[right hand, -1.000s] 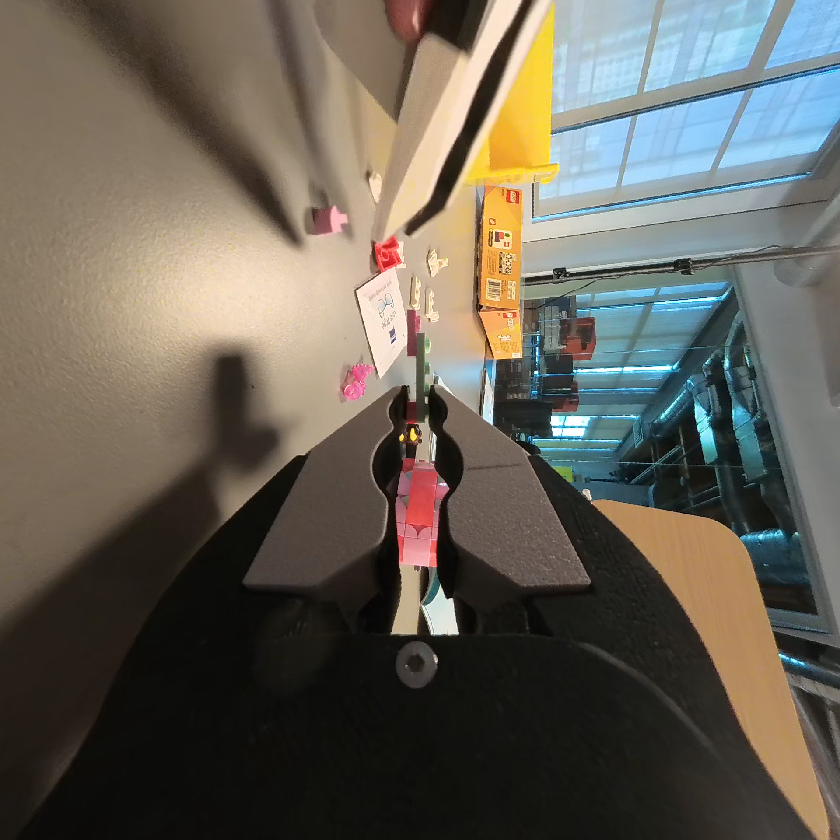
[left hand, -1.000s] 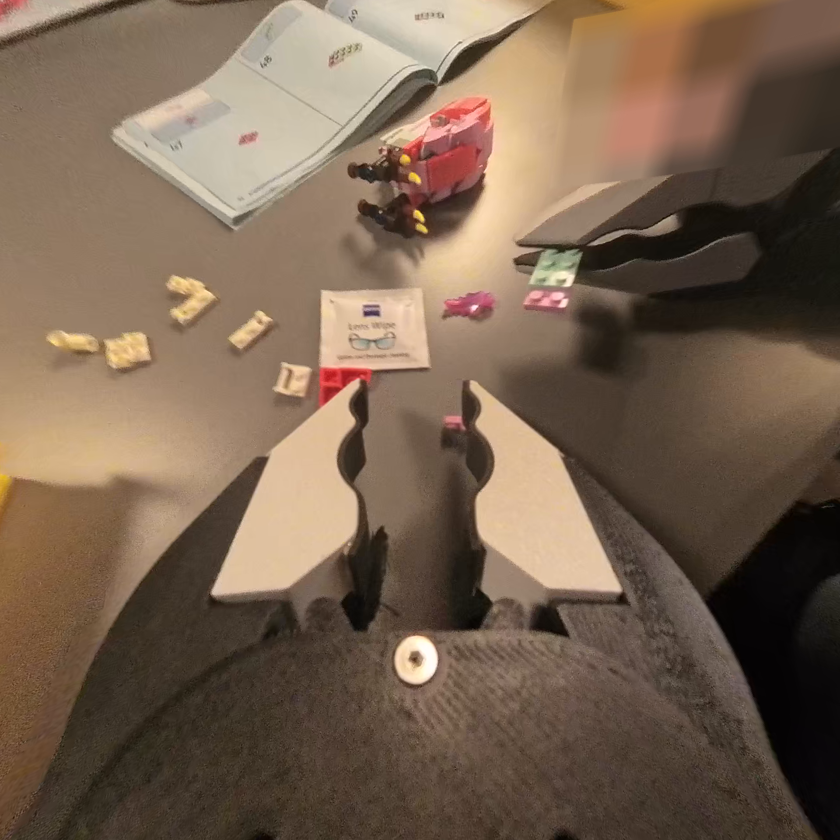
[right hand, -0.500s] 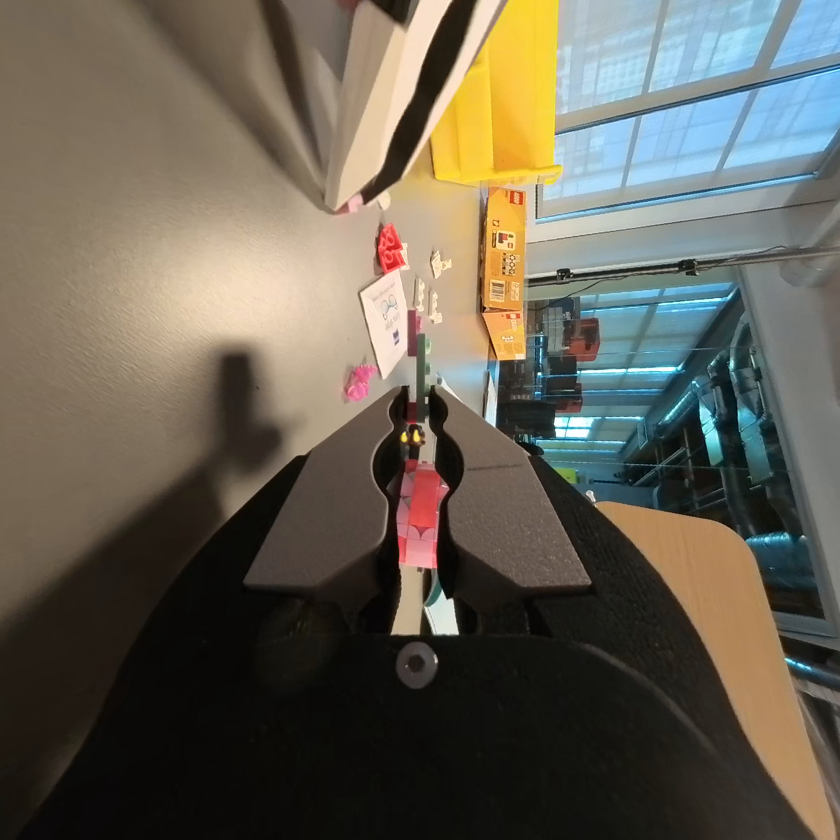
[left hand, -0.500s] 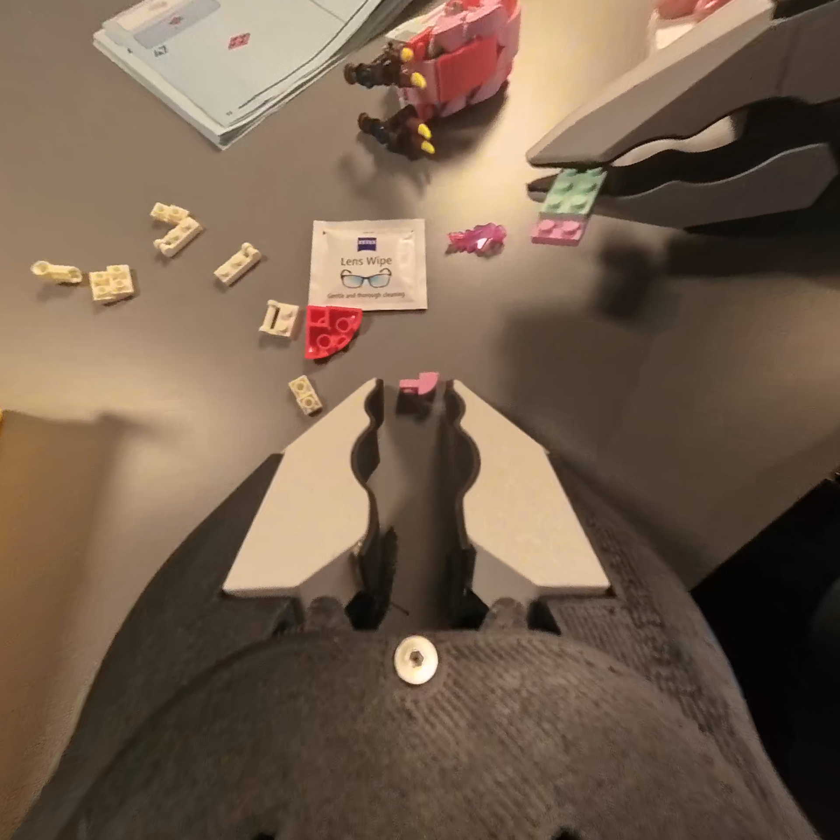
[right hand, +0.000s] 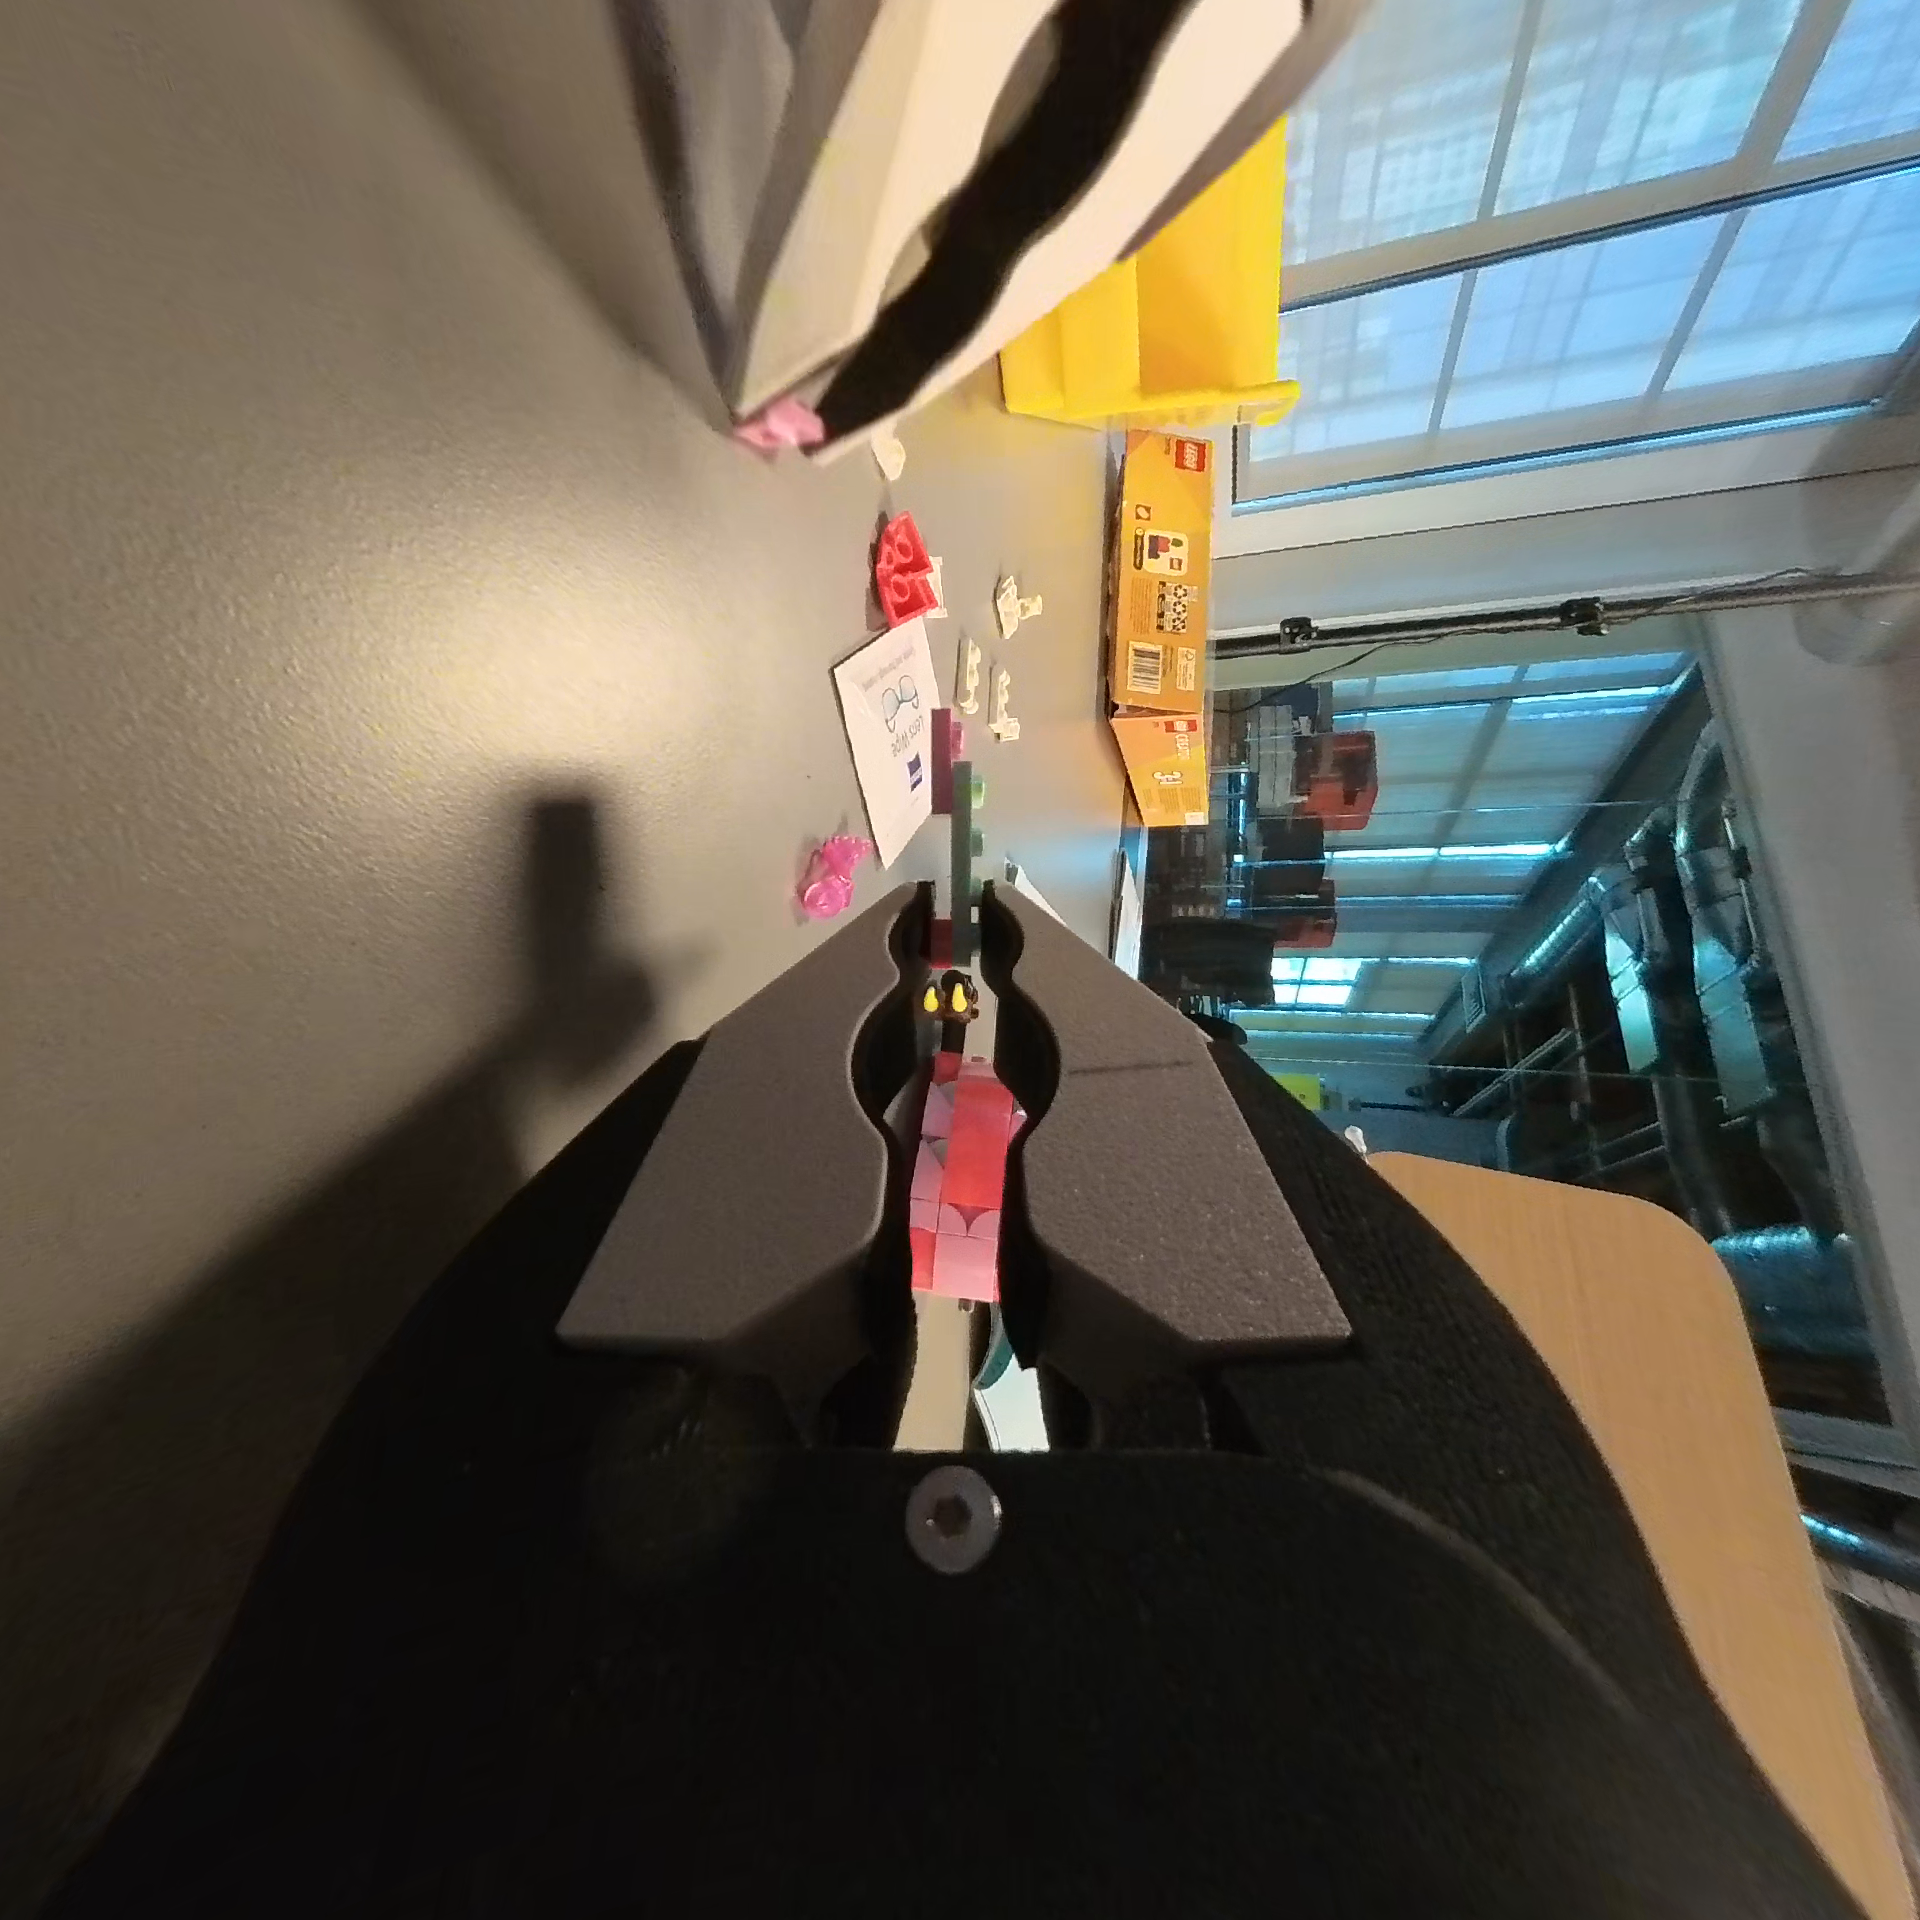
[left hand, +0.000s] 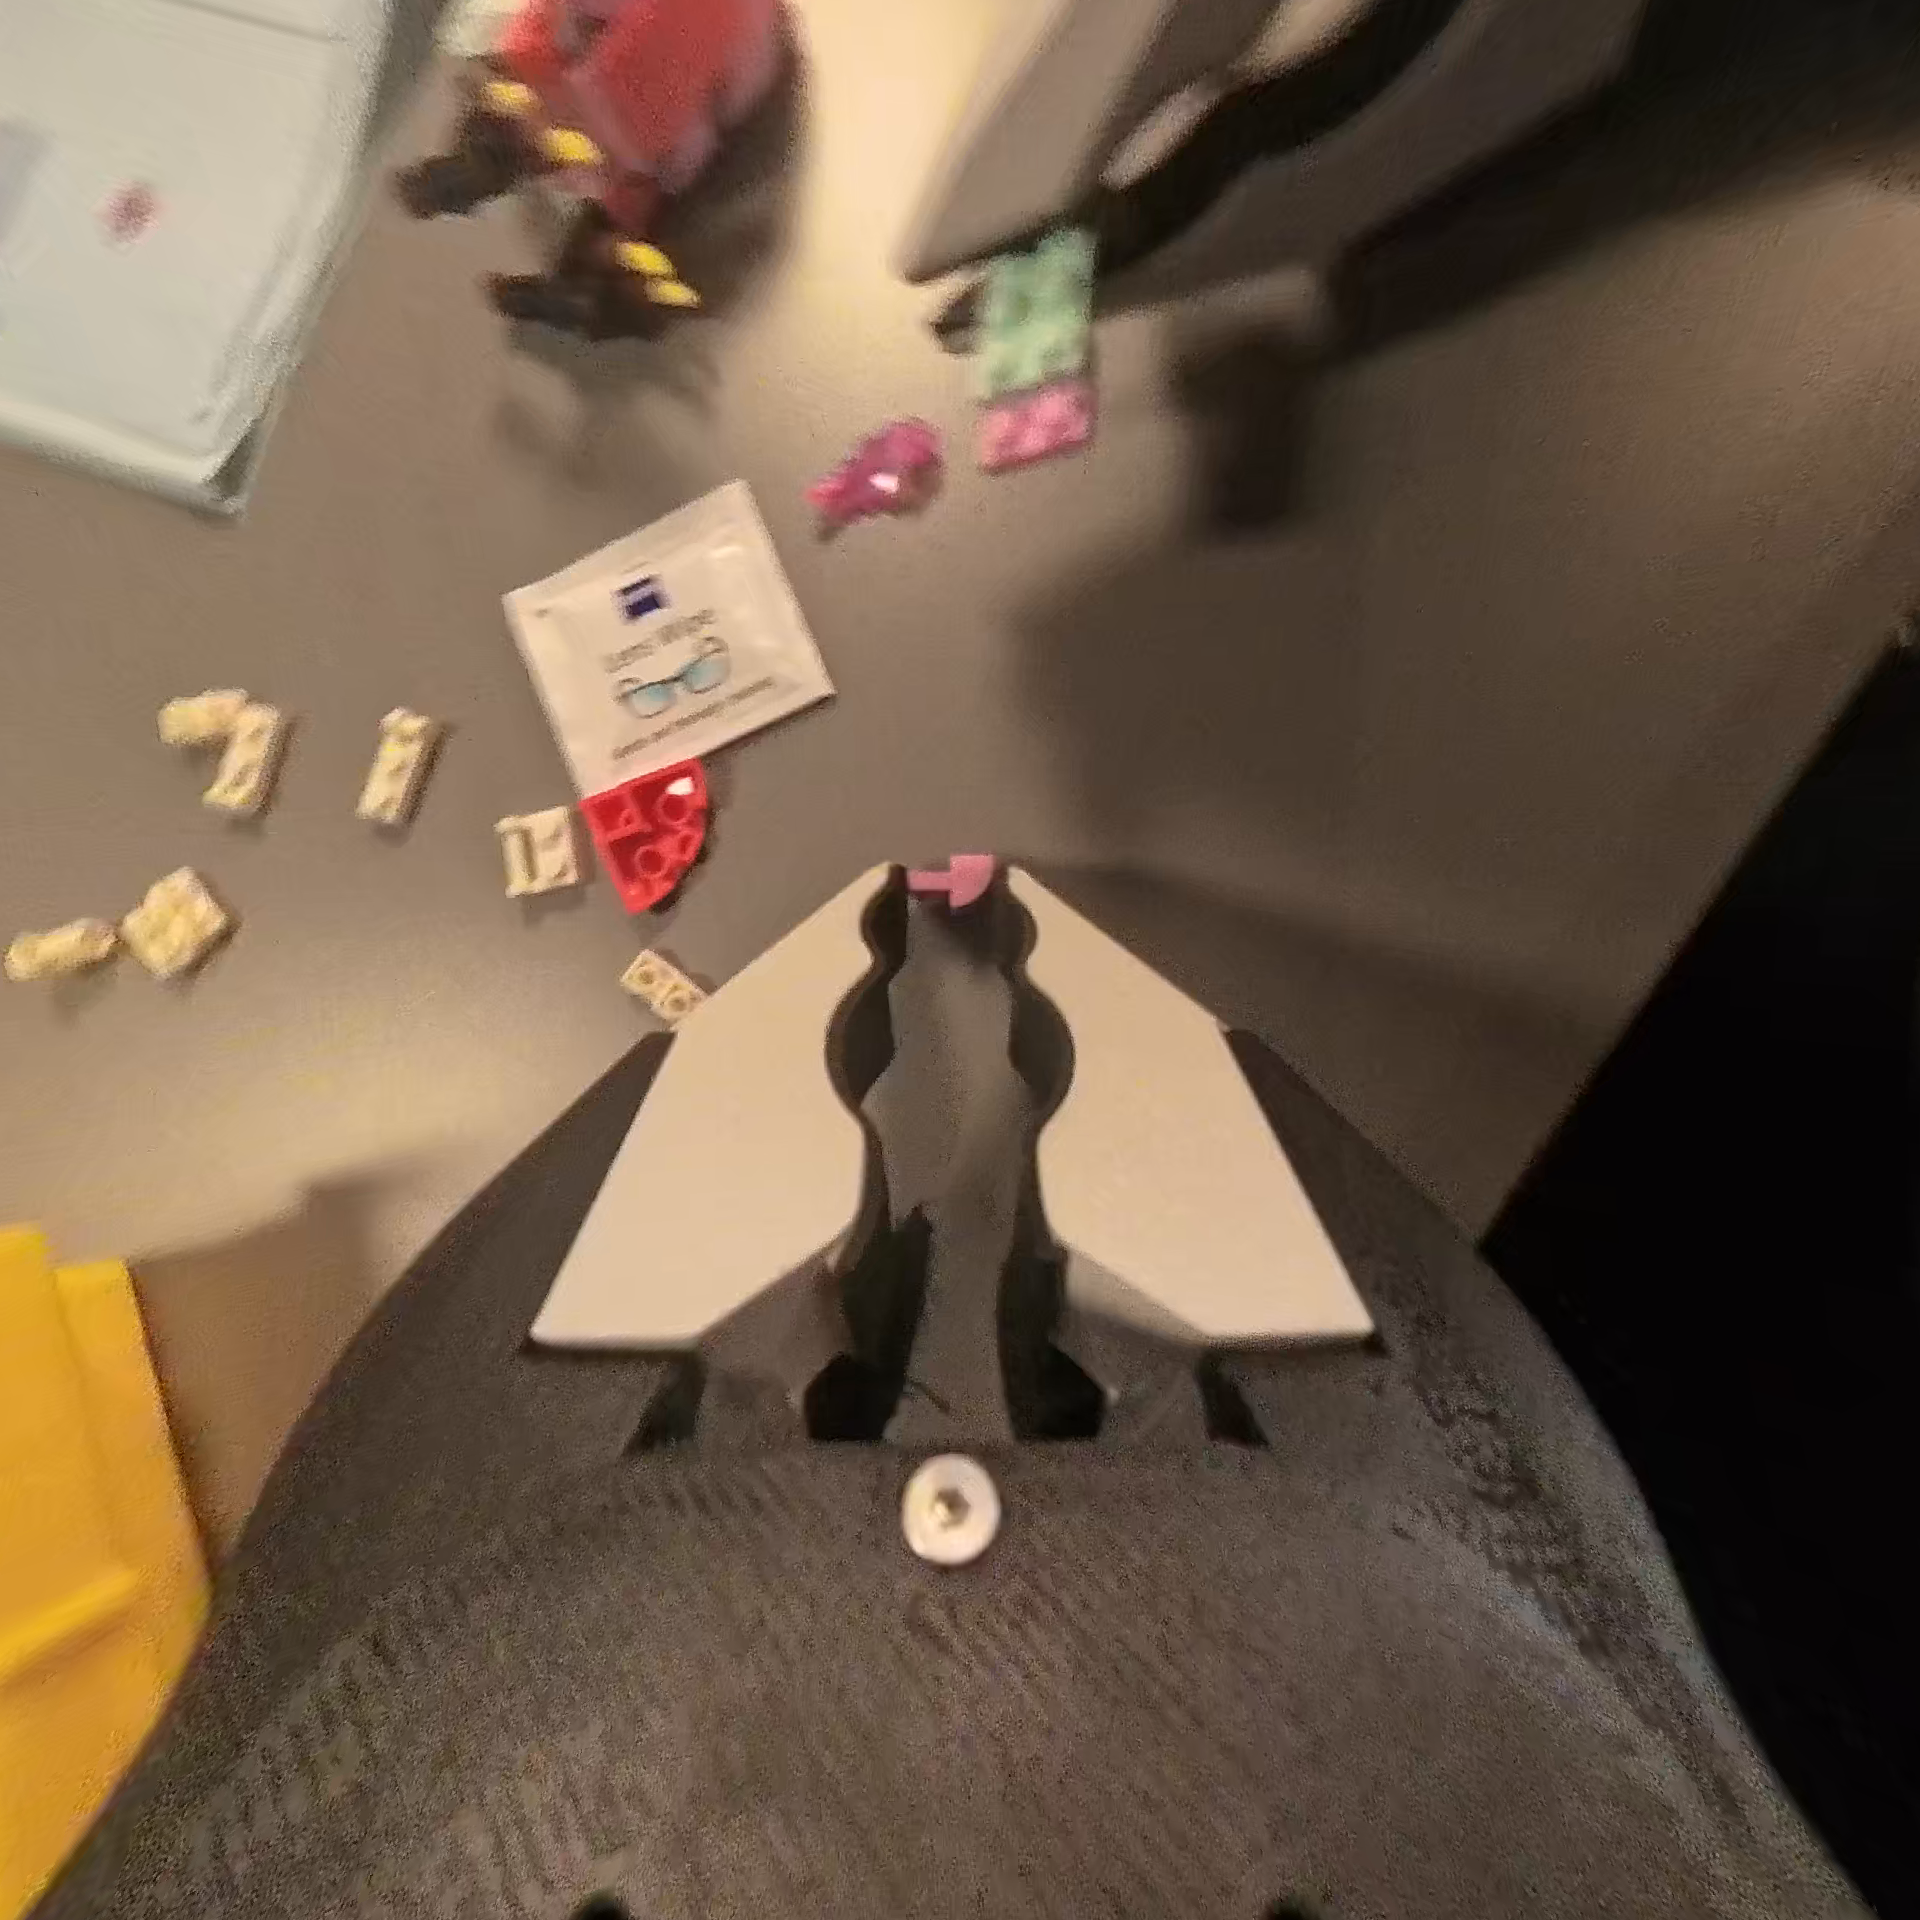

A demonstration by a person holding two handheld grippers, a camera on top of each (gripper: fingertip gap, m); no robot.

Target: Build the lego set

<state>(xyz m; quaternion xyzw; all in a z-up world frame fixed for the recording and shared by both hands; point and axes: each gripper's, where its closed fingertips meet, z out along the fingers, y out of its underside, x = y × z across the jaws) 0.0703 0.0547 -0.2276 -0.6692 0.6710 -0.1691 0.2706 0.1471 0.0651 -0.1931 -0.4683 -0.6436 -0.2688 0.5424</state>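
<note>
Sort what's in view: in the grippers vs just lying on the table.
In the grippers:
small pink piece, left gripper
green-and-pink plate stack, right gripper

Lying about:
red piece
cream pieces
wipe sachet
magenta piece
red-pink model
booklet
yellow bin

Black textured tool (left hand: 951, 878) bodies, grey scalloped fingers (right hand: 790, 1143), centre screw.

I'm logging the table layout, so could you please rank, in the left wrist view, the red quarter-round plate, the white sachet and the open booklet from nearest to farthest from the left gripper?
1. Red quarter-round plate, just left of the left gripper.
2. White sachet, behind the plate.
3. Open booklet, far left corner.
</note>
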